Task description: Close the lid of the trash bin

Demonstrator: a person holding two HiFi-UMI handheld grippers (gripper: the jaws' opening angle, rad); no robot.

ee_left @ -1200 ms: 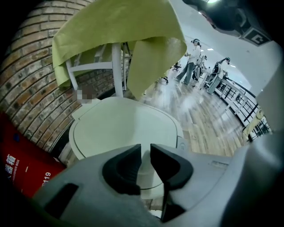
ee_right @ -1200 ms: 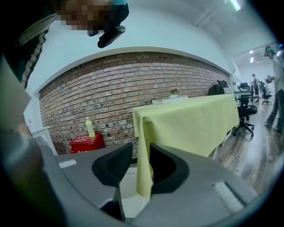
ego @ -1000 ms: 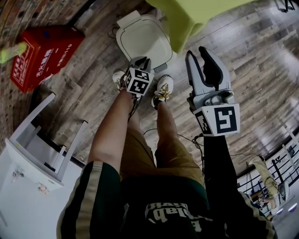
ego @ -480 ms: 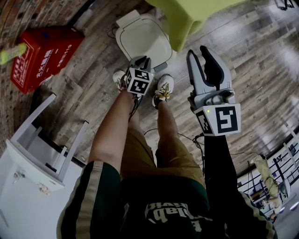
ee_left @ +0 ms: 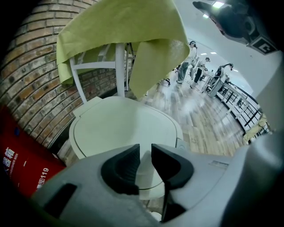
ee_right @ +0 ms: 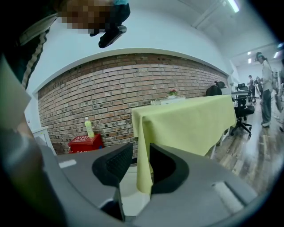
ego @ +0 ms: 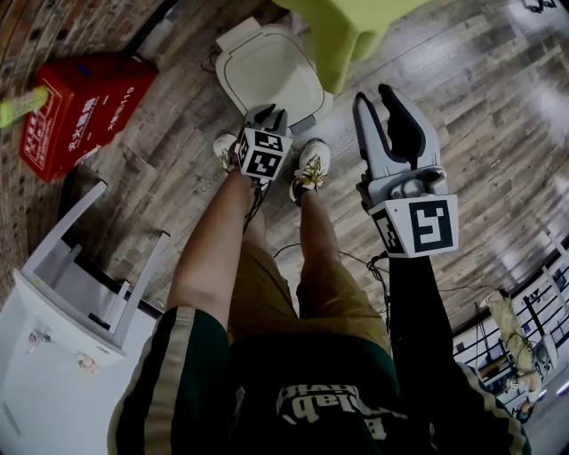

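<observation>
The white trash bin (ego: 271,75) stands on the wood floor with its lid (ee_left: 124,128) lying flat and closed. My left gripper (ego: 267,114) points steeply down just above the lid's near edge. Its jaws are opening, and the gap between them (ee_left: 145,153) holds nothing, with only the lid seen beyond. To the right of the bin my right gripper (ego: 387,111) hangs in the air, its black fingers apart and empty. In the right gripper view that gripper (ee_right: 141,153) faces the draped table.
A table under a yellow-green cloth (ego: 347,27) stands right behind the bin. Left of the bin a red box (ego: 84,102) sits by the brick wall (ee_left: 31,88), a green bottle (ego: 22,99) on it. White furniture (ego: 62,302) fills the lower left. The person's shoes (ego: 311,164) stand before the bin.
The left gripper's jaws have parted a little over the lid's near edge. Both hands stay where they were, and the lid lies flat throughout.
</observation>
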